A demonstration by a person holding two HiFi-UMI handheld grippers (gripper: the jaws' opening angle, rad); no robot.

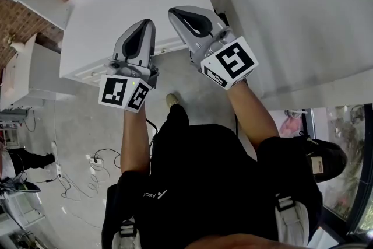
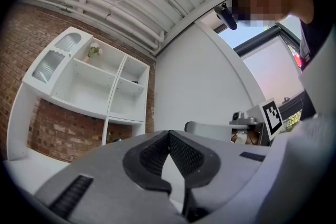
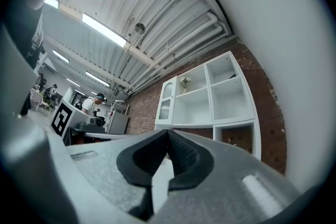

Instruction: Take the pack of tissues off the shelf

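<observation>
White shelf [image 3: 207, 123] holds contents too small to identify.

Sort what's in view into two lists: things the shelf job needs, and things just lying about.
Job:
- white shelf unit
- left claw, shut, empty
- right claw, shut, empty
- no tissue pack can be made out

Lying about:
- small flower sprig in an upper shelf compartment
- cables on the floor
</observation>
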